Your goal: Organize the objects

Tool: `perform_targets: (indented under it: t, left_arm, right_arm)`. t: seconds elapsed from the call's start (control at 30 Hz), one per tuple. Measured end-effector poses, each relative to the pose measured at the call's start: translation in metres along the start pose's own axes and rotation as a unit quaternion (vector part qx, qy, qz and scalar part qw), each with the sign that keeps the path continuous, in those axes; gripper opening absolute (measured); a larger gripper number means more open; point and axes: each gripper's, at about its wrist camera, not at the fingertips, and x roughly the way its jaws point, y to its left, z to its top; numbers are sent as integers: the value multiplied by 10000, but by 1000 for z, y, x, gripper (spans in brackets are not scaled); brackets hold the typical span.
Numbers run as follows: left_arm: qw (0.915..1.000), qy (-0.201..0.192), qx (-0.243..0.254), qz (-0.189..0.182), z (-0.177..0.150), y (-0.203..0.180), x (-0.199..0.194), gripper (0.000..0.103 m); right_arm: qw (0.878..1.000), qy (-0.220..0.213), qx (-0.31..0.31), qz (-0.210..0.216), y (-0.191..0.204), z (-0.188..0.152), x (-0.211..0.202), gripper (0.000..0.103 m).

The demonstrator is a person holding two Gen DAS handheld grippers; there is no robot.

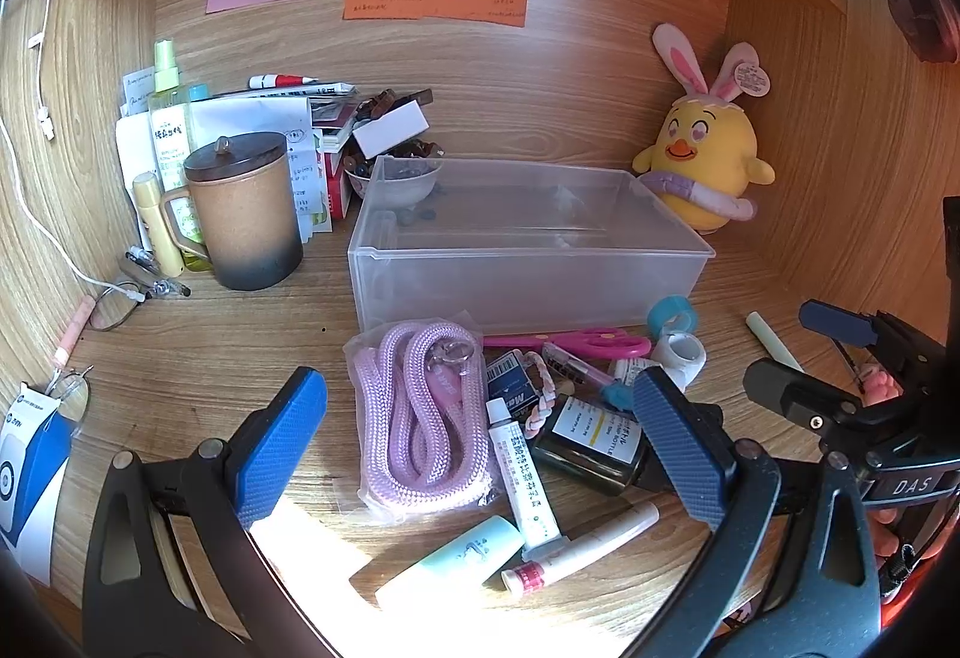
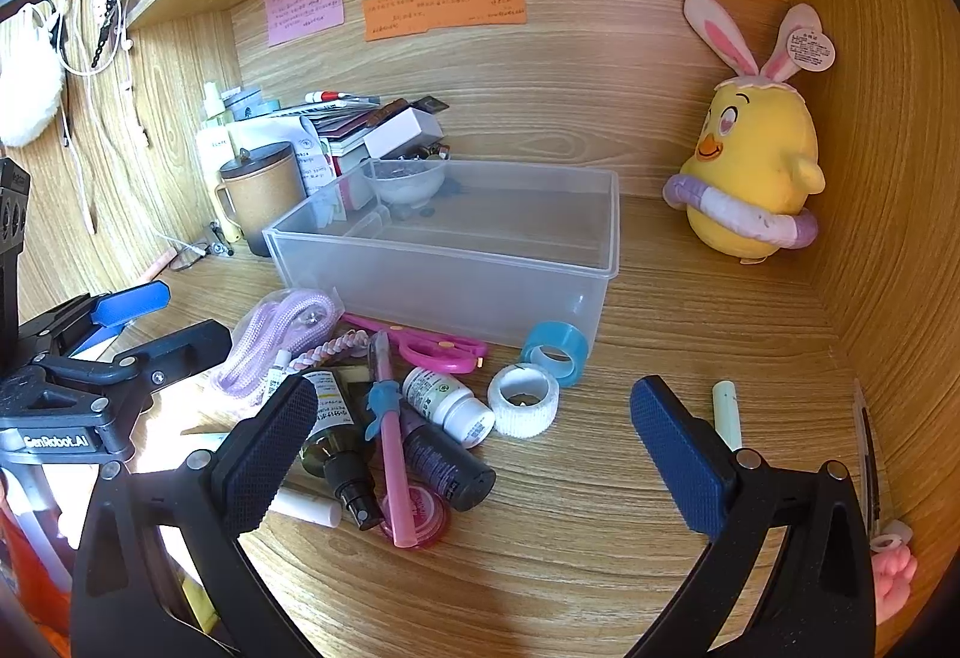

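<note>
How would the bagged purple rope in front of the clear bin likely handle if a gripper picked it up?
The purple rope is coiled loosely, so probably floppy and apt to sag. Its clear bag looks glossy, perhaps slippery. Likely light.

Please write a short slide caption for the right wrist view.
Open right gripper hovers over desk clutter before an empty clear bin.

Your left wrist camera looks from low over the desk toward the back wall, close to the clutter; your right wrist camera faces likewise from further right; both share the clear box (image 1: 528, 244) (image 2: 456, 250)
</note>
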Motion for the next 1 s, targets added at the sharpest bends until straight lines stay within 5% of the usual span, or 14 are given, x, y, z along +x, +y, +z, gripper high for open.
perform_targets:
  t: [0.9,1.0]
  left_arm:
    - [9995,197,-224,-38,0,16,12,103]
    - [9989,331,-335,-85,1,27,18,95]
  right_arm:
    - [9999,77,117,11,-11,1,7,103]
    - [9997,79,125,-169,-20,0,10,103]
